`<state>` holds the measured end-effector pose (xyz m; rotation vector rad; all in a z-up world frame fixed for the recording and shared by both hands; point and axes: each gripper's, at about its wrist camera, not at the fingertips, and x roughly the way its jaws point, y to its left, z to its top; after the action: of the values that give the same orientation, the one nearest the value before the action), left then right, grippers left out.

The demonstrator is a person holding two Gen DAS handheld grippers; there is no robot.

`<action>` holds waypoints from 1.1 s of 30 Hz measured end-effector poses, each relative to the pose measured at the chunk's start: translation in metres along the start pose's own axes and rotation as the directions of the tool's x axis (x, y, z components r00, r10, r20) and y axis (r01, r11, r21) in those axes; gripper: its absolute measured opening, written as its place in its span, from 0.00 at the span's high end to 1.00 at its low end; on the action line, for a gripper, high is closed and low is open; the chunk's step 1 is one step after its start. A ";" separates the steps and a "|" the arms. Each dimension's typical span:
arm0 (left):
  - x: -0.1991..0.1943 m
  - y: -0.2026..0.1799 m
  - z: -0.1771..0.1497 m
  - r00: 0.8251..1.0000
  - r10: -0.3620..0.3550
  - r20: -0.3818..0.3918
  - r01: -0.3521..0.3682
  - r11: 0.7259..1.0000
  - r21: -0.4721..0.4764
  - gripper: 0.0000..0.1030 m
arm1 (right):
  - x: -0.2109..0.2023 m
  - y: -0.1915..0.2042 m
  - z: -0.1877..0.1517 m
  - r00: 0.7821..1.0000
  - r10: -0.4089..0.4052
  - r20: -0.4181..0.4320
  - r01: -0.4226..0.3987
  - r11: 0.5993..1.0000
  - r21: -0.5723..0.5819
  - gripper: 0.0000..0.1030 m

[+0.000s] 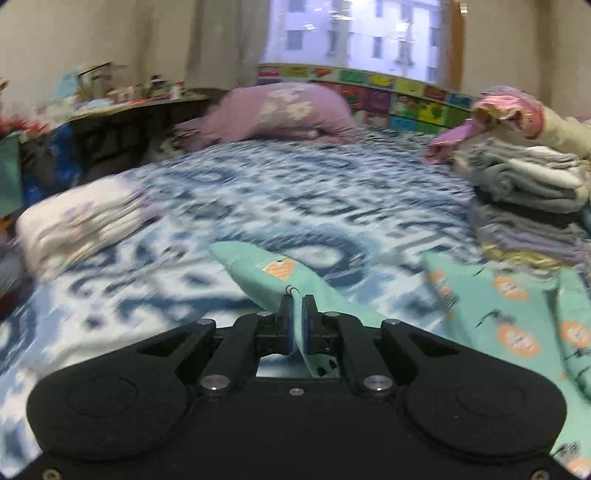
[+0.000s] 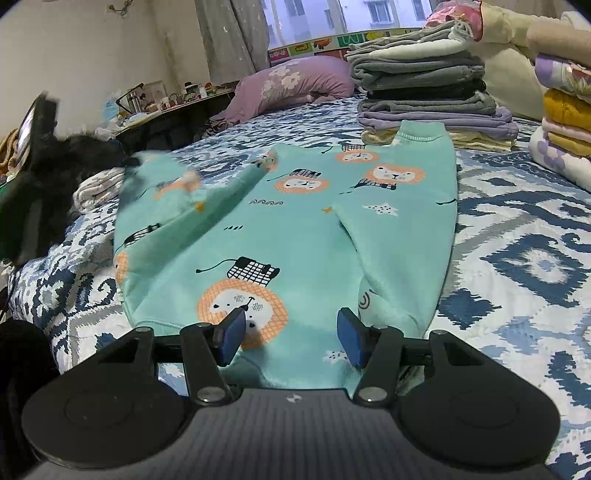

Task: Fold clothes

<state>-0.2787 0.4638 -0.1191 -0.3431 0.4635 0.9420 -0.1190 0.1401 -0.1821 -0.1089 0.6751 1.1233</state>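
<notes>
Blue-and-white patterned bedspread (image 2: 517,229) covers the bed that fills both views, and the room shows behind it. At far left in the right wrist view a cluttered low table (image 2: 155,110) stands beside the bed against a pale wall. Next to it hangs a grey curtain (image 2: 232,37), and then a window (image 2: 306,18) looks out on an apartment block. A purple pillow with white flowers (image 2: 295,83) lies at the head of the bed, in front of a strip of bright picture panels (image 2: 332,40). A small white folded bundle (image 1: 81,229) sits near the left edge of the bed. Right of the pillow rises a stack of folded grey and lilac clothes (image 2: 424,85), with a second stack of yellow and floral pieces (image 2: 565,110) at far right.

The teal sweatshirt with orange lions (image 2: 280,236) lies flat in the middle of the bed, its neck toward the stack and its right sleeve folded in over the body. The left gripper (image 1: 297,306) is closed tight on the left sleeve (image 1: 266,269), holding it lifted off the bedspread; the view is blurred. The right gripper (image 2: 291,332) hovers low at the sweatshirt's hem, its blue pads (image 2: 232,334) spread wide and holding nothing.
</notes>
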 end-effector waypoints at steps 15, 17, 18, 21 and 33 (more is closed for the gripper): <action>0.007 0.090 -0.031 0.995 0.034 -0.093 -0.065 0.931 -0.360 0.72 | 0.000 0.004 -0.003 1.000 -0.018 0.005 0.018 0.999 -0.031 0.46; 0.010 0.100 -0.029 0.995 0.015 -0.103 -0.057 0.904 -0.424 0.62 | 0.000 0.004 -0.003 1.000 -0.019 0.005 0.019 0.999 -0.034 0.45; 0.012 0.104 -0.027 0.994 0.005 -0.108 -0.054 0.889 -0.456 0.62 | 0.000 0.004 -0.003 1.000 -0.018 0.006 0.018 0.999 -0.036 0.44; 0.024 0.107 -0.021 0.995 -0.002 -0.105 -0.050 0.869 -0.492 0.70 | 0.001 0.006 -0.004 1.000 -0.017 0.006 0.017 0.999 -0.047 0.42; 0.016 0.096 -0.022 0.975 0.192 -0.111 -0.210 0.959 -0.190 0.75 | 0.002 0.008 -0.005 1.000 -0.019 0.006 0.020 0.997 -0.071 0.39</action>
<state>-0.3553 0.5169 -0.1542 -0.5310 0.4947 1.1789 -0.1276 0.1437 -0.1848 -0.1728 0.6286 1.1288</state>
